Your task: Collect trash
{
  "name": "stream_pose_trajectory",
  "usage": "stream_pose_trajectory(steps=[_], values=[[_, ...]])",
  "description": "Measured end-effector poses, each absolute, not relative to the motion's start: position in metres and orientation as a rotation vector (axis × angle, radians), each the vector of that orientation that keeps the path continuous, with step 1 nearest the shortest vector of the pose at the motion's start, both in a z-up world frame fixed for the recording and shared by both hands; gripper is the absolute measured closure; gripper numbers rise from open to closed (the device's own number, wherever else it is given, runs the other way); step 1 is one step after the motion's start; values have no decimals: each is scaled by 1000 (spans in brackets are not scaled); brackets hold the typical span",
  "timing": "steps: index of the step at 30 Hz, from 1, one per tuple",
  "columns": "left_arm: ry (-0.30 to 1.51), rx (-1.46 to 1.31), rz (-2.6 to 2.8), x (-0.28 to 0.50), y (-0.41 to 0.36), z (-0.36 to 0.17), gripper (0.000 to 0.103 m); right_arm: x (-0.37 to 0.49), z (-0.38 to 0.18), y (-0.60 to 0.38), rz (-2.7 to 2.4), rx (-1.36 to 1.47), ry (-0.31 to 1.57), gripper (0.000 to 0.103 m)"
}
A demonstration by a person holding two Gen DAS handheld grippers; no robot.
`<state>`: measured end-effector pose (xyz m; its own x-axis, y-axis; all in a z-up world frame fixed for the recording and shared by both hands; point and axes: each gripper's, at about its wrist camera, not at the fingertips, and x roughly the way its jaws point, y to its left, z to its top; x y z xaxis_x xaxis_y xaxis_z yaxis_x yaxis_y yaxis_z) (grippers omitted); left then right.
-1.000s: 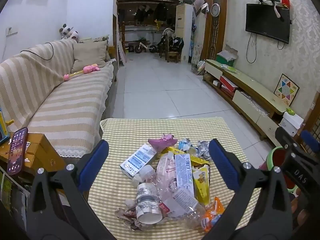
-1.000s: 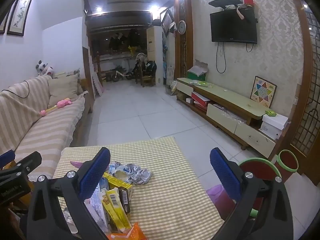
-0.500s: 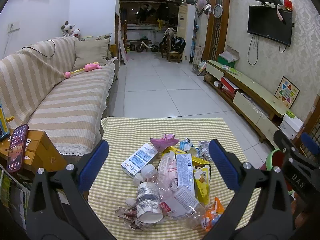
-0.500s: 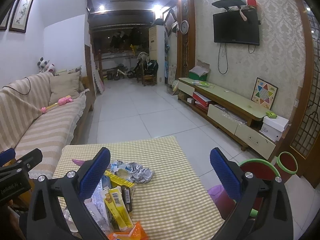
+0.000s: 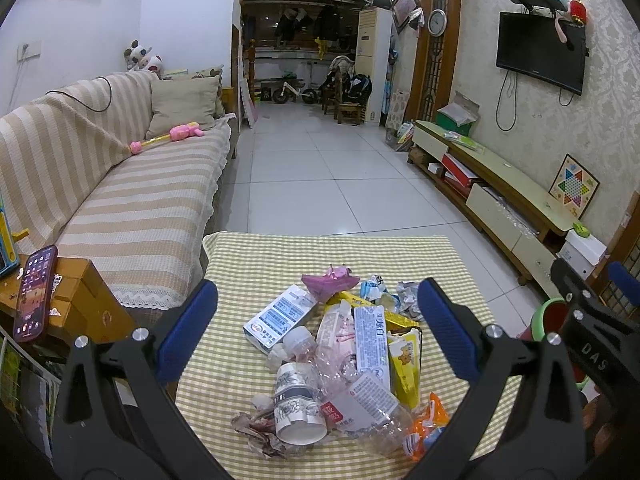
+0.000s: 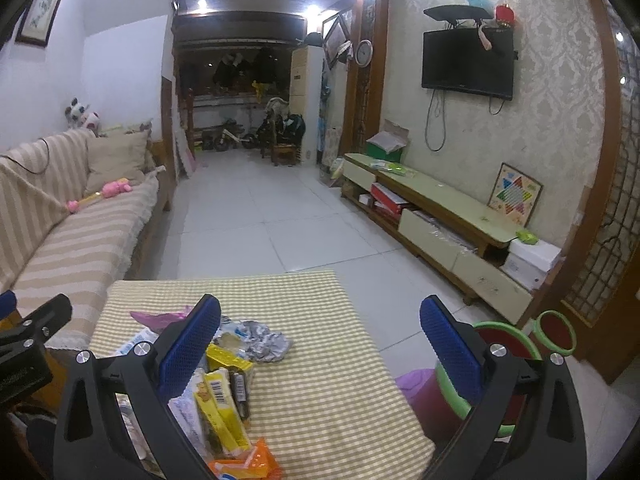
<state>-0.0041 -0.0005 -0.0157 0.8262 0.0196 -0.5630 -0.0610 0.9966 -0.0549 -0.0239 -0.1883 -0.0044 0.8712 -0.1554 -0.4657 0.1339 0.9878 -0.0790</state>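
Across the lower middle of both frames we see our left gripper [image 5: 316, 324] and right gripper [image 6: 320, 340] — jaws spread, empty — above the trash pile [image 5: 340, 364] on the checked tablecloth [image 6: 320, 380].

Left gripper [image 5: 318, 334] and right gripper [image 6: 320, 344] hover level, jaws spread wide, holding nothing.

Both cameras ride just behind their own blue-padded fingers, looking forward down the long room from close above the checked table [image 5: 256, 264]. The left view sits over the trash pile [image 5: 344, 356]; the right one sits farther right, catching that pile [image 6: 224, 376] at its lower left, with the sofa [image 6: 80, 240] and TV [image 6: 468, 64] shared.
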Motion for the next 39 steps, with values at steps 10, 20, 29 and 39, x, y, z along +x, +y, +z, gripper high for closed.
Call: stream_pose_trajectory(steps=[10, 20, 29, 39], values=[[606, -59, 37, -5, -3, -16, 5, -24, -3, -189, -170, -41, 491, 7], [614, -56, 37, -4, -4, -16, 5, -27, -3, -193, -180, -36, 488, 7], [619, -58, 35, -5, -4, -18, 5, -27, -2, -195, -182, -36, 488, 7], [631, -66, 43, -5, -1, -22, 5, -28, -3, -195, -179, -36, 496, 7]])
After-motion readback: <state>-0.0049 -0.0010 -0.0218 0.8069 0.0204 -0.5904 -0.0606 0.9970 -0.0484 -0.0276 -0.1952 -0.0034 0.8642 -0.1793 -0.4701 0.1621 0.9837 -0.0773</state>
